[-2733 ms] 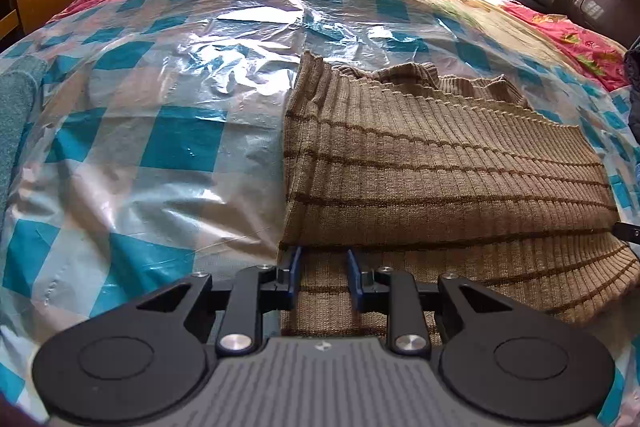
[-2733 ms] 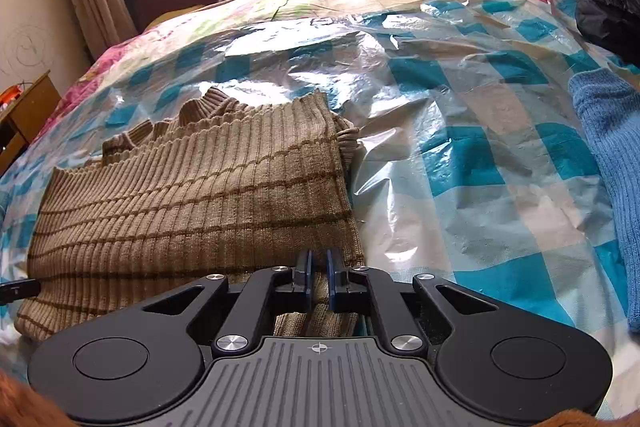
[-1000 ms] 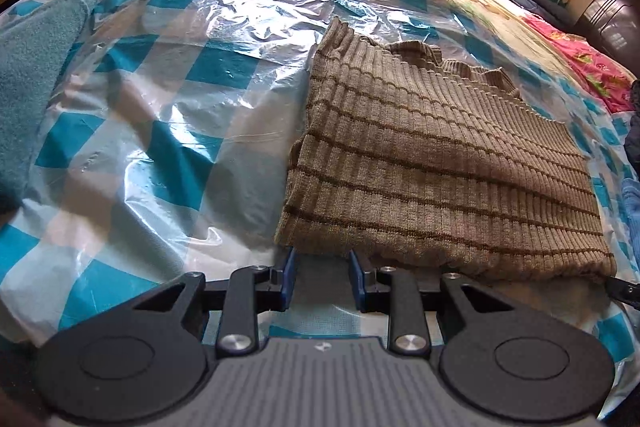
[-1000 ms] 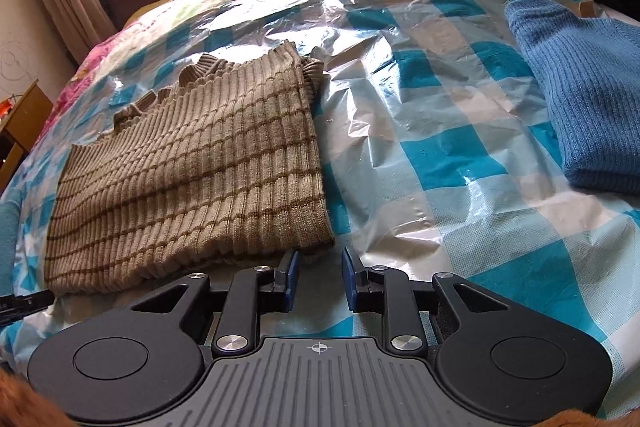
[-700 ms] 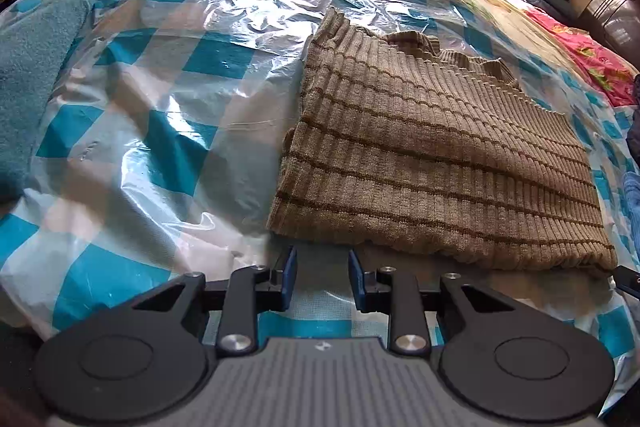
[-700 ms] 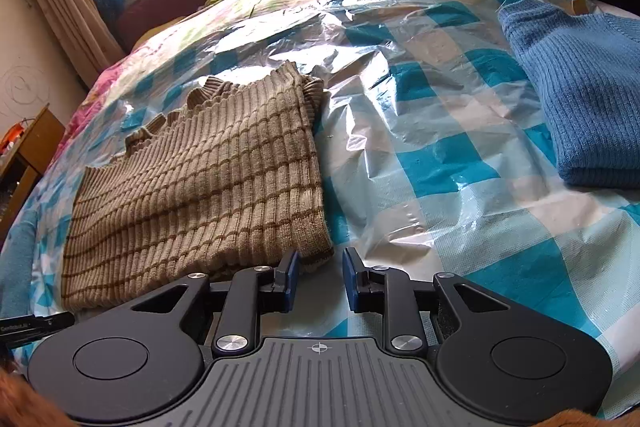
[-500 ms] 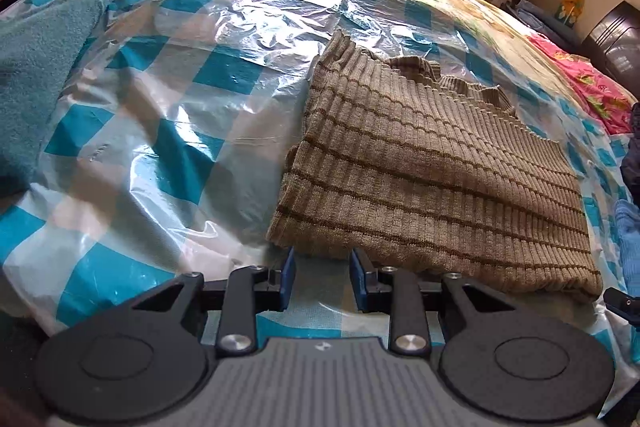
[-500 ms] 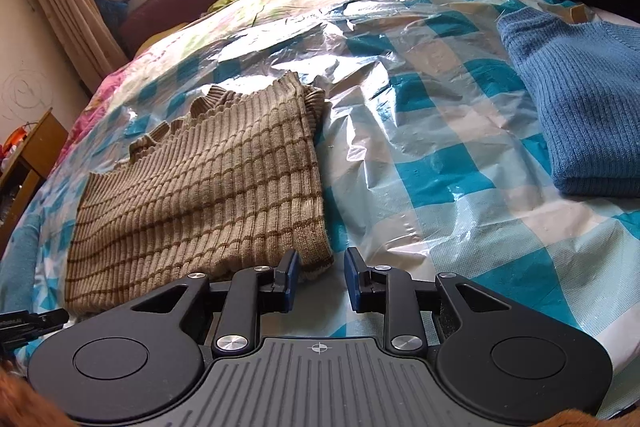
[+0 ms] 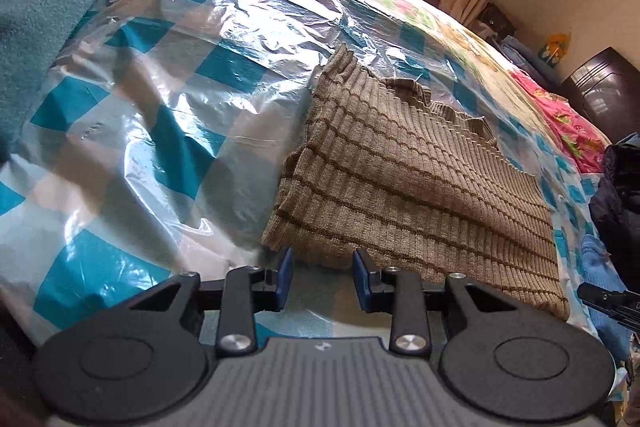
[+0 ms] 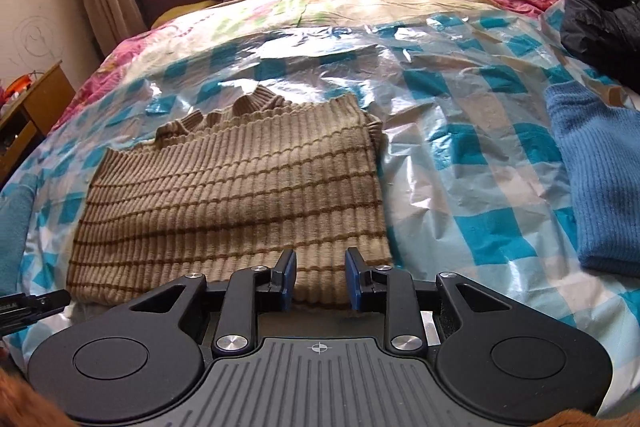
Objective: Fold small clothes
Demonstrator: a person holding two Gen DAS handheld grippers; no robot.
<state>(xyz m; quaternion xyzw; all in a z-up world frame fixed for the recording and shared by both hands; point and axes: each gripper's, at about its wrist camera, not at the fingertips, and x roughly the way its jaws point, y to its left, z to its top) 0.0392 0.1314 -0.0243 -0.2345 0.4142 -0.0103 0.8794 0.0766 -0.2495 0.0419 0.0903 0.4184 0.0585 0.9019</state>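
A tan ribbed sweater with brown stripes (image 9: pixel 404 183) lies folded flat on the blue-and-white checked plastic sheet (image 9: pixel 168 99) covering the bed; it also shows in the right wrist view (image 10: pixel 240 203). My left gripper (image 9: pixel 323 277) is open and empty, just at the sweater's near left corner. My right gripper (image 10: pixel 321 279) is open and empty, its jaws standing over the sweater's near right hem. The tip of the other gripper shows at each view's edge.
A folded teal towel (image 9: pixel 36 27) lies at the left. A folded blue knit (image 10: pixel 596 187) lies at the right, with dark clothes (image 10: pixel 600 3) behind it. A wooden cabinet (image 10: pixel 28 115) stands left of the bed. The sheet's near edge is just under the grippers.
Both grippers, shut on the sweater's hem 2.7 s ago, have let it go and opened. Over the last second both have edged forward to the hem again.
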